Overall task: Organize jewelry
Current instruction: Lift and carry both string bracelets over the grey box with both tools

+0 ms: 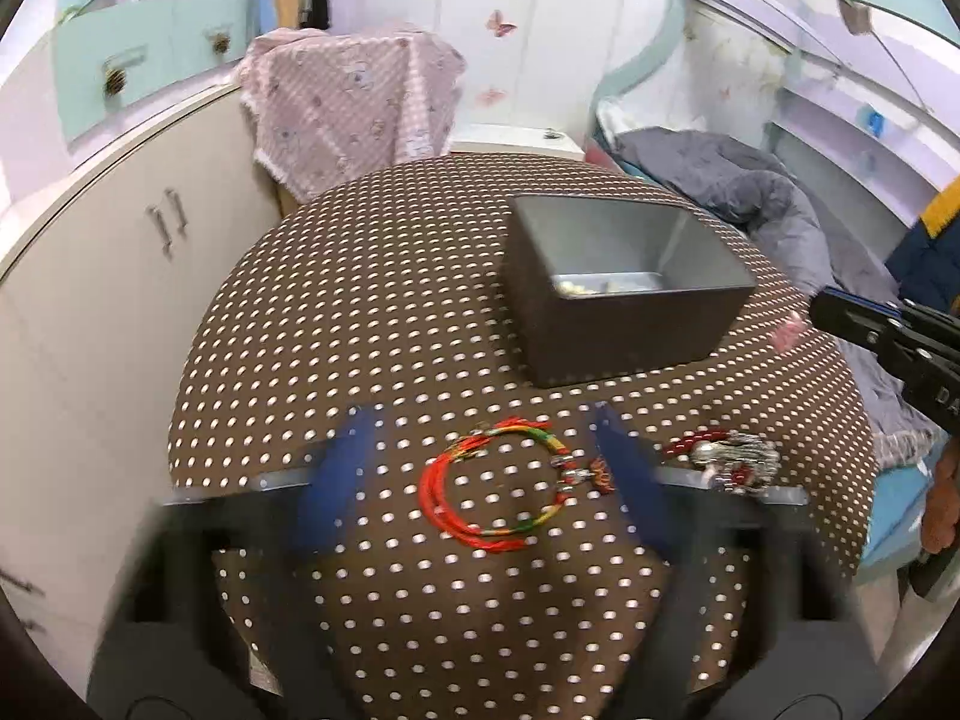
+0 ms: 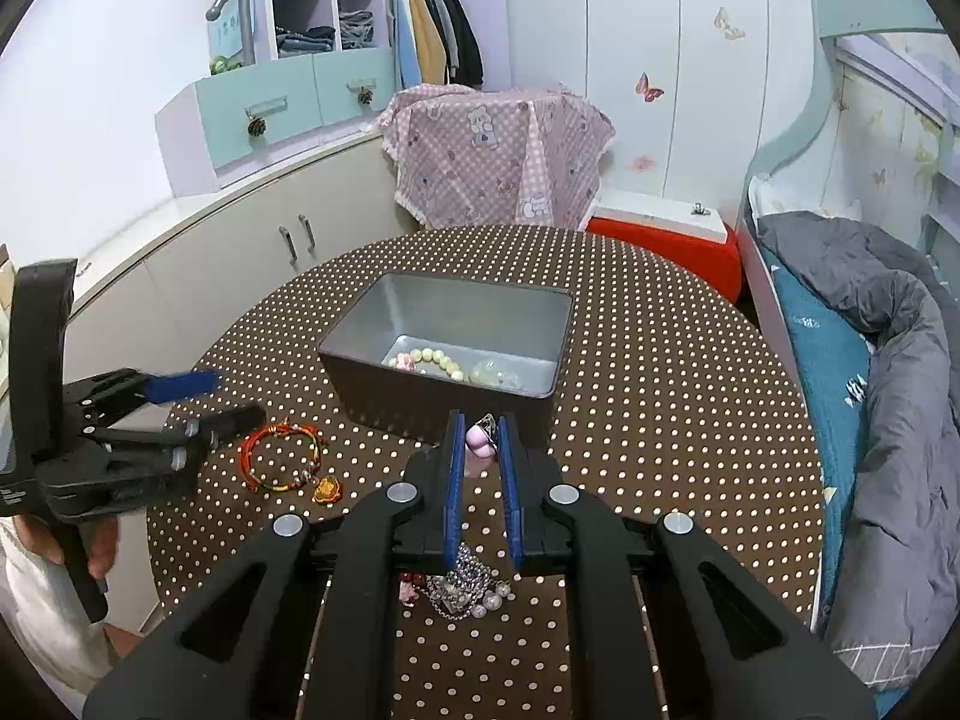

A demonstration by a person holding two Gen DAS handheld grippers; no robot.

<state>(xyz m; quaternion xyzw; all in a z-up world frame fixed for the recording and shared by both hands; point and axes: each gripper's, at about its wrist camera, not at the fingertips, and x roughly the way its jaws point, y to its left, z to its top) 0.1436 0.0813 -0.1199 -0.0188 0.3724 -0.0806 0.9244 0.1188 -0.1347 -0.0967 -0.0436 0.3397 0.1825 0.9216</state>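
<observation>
Bedroom scene with a round tabletop (image 2: 660,420) under a brown, white-dotted cloth. On it, near the left edge, lies a red, yellow and green cord bracelet (image 1: 498,486) with a small orange charm, flat on the cloth. Left gripper (image 1: 486,474) hovers over it, jaws wide apart and blurred, the bracelet lying between them untouched by either blue pad. Right gripper (image 2: 483,450) has its jaws nearly together, clamped on a pink-and-silver trinket (image 2: 482,438) at their tips. Beneath that gripper, on the cloth, sits a heap of silver chain and pearl-like beads (image 2: 465,591); the left wrist view shows the same heap (image 1: 732,459) with dark red beads, just right of the bracelet. Farther back stands a dark grey rectangular box (image 2: 444,354), open-topped, holding a pale bead bracelet (image 2: 429,358) and a translucent piece. Beyond the tabletop: a pink patterned cloth (image 2: 498,156) draped over furniture, a white cabinet on the left, and a bed with a grey quilt (image 2: 888,372) on the right.
</observation>
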